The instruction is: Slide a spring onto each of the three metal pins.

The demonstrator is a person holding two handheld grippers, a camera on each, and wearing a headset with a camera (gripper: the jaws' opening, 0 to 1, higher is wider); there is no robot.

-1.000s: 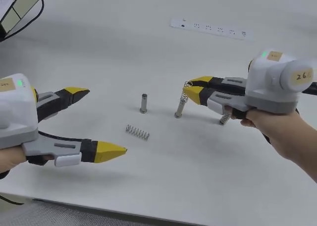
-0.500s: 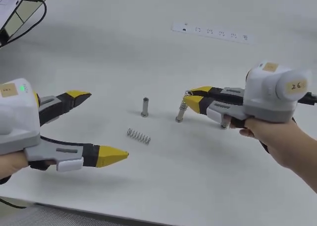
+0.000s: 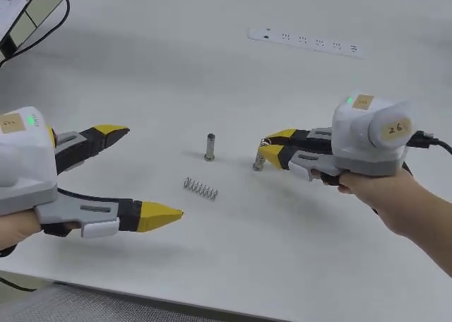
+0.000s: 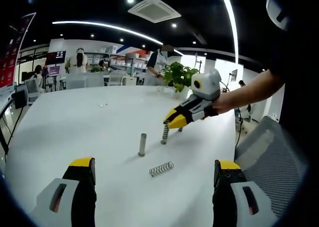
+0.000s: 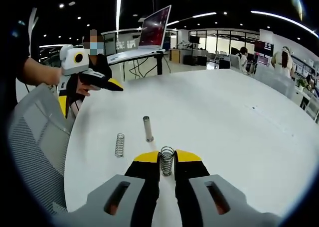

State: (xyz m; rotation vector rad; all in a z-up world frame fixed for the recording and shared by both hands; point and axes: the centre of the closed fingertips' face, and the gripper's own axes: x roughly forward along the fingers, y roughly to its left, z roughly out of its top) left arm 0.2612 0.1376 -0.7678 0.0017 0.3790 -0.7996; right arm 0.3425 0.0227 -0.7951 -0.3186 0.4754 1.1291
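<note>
Pinching one spring [image 5: 167,161] between the narrowly set jaws of the right gripper [image 3: 268,145], holding it upright over one pin [image 3: 258,164] on the white table [image 3: 212,265], coils reaching down around that pin in the left gripper view. Hovering with the left gripper [image 3: 146,171] low over the near side of the table, carrying nothing between widely spread jaws. Leaving a second pin [image 3: 210,147] standing bare and upright, near the first but apart from it. Leaving a second spring [image 3: 200,188] lying flat on the table, near the bare pin on its near side, touching neither pin nor gripper. Counting two pins and two springs clearly; making out one more small upright shape [image 4: 179,130] just behind the right gripper's tips in the left gripper view, too small for telling what. Noting one power strip [image 3: 307,42] lying well beyond the pins.
</note>
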